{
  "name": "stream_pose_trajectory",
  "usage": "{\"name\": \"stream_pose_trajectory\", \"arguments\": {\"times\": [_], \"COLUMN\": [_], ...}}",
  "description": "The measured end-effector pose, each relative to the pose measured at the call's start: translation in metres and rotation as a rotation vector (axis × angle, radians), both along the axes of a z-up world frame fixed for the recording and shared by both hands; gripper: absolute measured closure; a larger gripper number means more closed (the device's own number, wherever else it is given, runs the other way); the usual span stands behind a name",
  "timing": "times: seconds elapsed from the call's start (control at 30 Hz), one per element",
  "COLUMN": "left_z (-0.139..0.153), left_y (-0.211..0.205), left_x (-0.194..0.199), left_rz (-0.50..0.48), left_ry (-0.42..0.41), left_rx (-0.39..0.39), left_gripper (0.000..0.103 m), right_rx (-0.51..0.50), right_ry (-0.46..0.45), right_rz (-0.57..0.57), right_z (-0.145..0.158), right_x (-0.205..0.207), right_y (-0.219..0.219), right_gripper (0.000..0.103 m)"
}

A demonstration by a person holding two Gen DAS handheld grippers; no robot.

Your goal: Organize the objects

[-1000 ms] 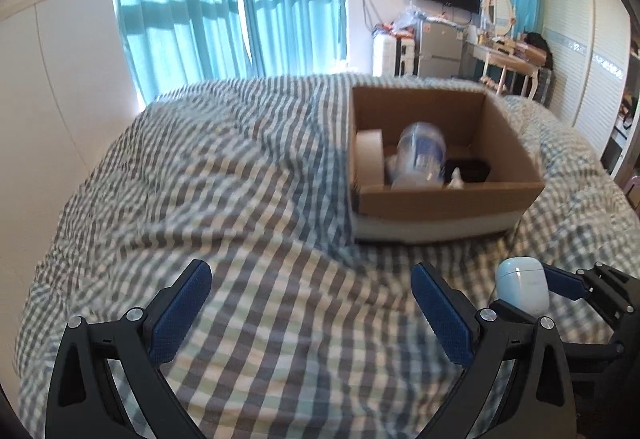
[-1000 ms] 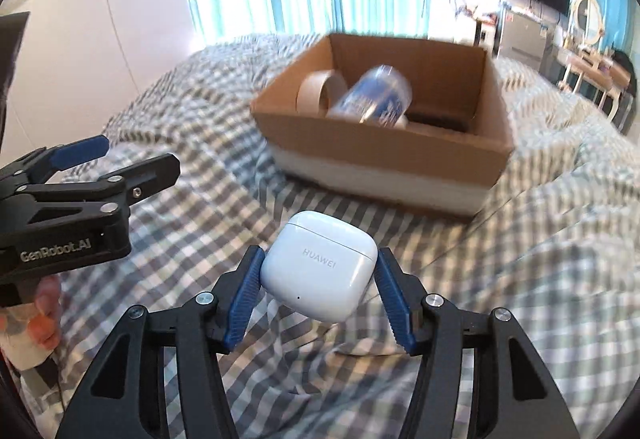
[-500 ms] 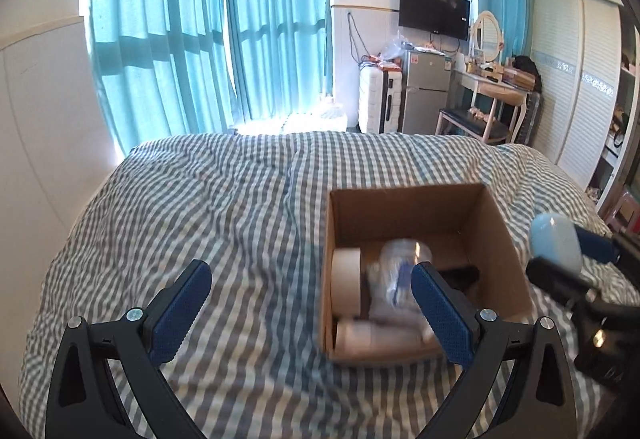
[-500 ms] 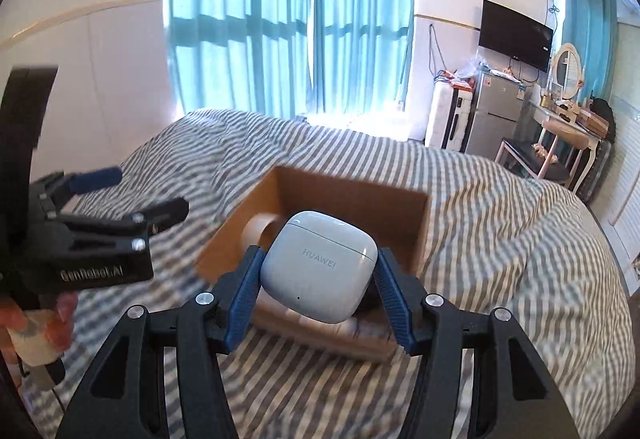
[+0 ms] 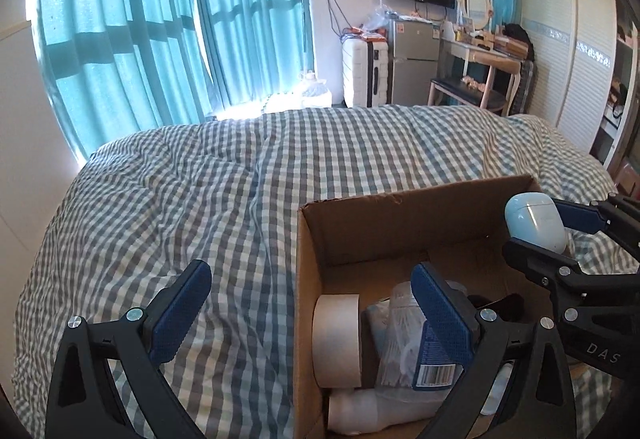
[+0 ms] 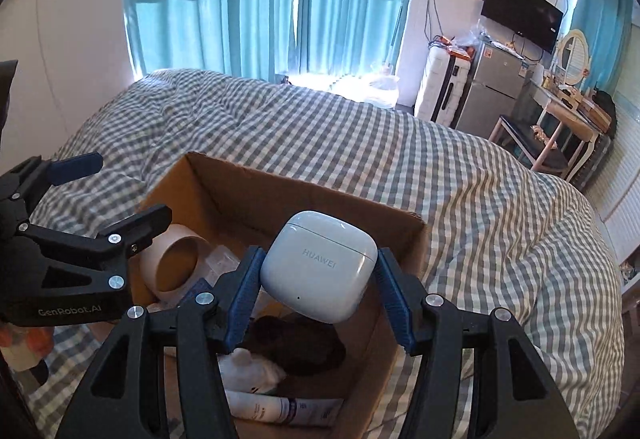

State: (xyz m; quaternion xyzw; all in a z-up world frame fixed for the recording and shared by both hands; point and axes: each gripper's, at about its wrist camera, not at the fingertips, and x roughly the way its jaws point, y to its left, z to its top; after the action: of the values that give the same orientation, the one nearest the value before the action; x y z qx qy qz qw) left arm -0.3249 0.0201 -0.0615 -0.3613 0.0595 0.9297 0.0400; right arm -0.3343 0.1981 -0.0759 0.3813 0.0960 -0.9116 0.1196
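My right gripper (image 6: 318, 295) is shut on a white Huawei earbud case (image 6: 320, 265) and holds it above the open cardboard box (image 6: 304, 191). The case (image 5: 534, 221) and right gripper (image 5: 560, 235) also show at the right of the left wrist view, over the box (image 5: 400, 223). The box holds a tape roll (image 5: 336, 339), a clear plastic bottle (image 5: 396, 335), a dark object (image 6: 296, 347), a white tube (image 6: 276, 409) and a small white item (image 6: 250, 365). My left gripper (image 5: 312, 307) is open and empty, over the box's left wall; it also shows in the right wrist view (image 6: 116, 199).
The box sits on a bed with a grey checked cover (image 5: 200, 199). Teal curtains (image 5: 140, 39) hang behind the bed. A white suitcase (image 5: 364, 73), a small fridge (image 5: 412, 63), a dressing table (image 5: 480, 55) and a wardrobe (image 5: 580, 59) stand at the far right.
Both grippers have risen and moved forward over the box. The right gripper has carried the earbud case from beside the box to above its inside. The left gripper stays open.
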Motion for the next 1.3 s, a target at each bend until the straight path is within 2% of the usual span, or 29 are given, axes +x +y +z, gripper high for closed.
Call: {"name": "stream_pose_trajectory", "arguments": {"times": [0.27,0.3,0.33,0.43,0.53,0.63,0.87,0.97,1.03,1.17,1.3], "left_z": [-0.012,-0.011,-0.008,0.007,0.031,0.062,0.139,0.163,0.178,0.188,0.187], "left_y": [-0.001,0.000,-0.001,-0.002,-0.003,-0.002,-0.007,-0.011,-0.012,-0.014,-0.017], "left_x": [-0.002,-0.001,0.001,0.010,0.027,0.049,0.109,0.135,0.157,0.197,0.240], "left_rz": [0.006,0.007,0.011,0.012,0.013,0.005,0.009,0.016,0.020,0.004,0.002], "left_ry": [-0.037,-0.044,-0.048,-0.039,0.003,0.060,0.195,0.258,0.309,0.361,0.414], "left_rx": [-0.006,-0.007,-0.003,0.006,-0.020,-0.028,0.002,0.019,0.032,0.068,0.116], "left_gripper": [0.000,0.000,0.000,0.000,0.000,0.000,0.000,0.000,0.000,0.000,0.000], "right_rx": [-0.012,-0.009,-0.008,-0.015,-0.012,-0.011,-0.025,-0.045,-0.071,-0.120,-0.171], "right_ry": [-0.028,-0.025,-0.011,0.033,0.077,0.134,0.263,0.340,0.398,0.480,0.571], "right_rz": [0.002,0.009,0.006,-0.006,-0.024,-0.041,-0.073,-0.090,-0.113,-0.133,-0.166], "right_z": [-0.011,-0.008,-0.005,0.014,0.039,0.067,0.137,0.163,0.173,0.178,0.169], "right_x": [0.008,0.011,0.014,0.026,0.044,0.068,0.133,0.168,0.194,0.239,0.281], "right_y": [0.000,0.001,0.002,0.005,0.009,0.014,0.026,0.029,0.032,0.036,0.037], "right_gripper": [0.046,0.036,0.031,0.029,0.027,0.022,0.021,0.017,0.009,0.006,0.002]}}
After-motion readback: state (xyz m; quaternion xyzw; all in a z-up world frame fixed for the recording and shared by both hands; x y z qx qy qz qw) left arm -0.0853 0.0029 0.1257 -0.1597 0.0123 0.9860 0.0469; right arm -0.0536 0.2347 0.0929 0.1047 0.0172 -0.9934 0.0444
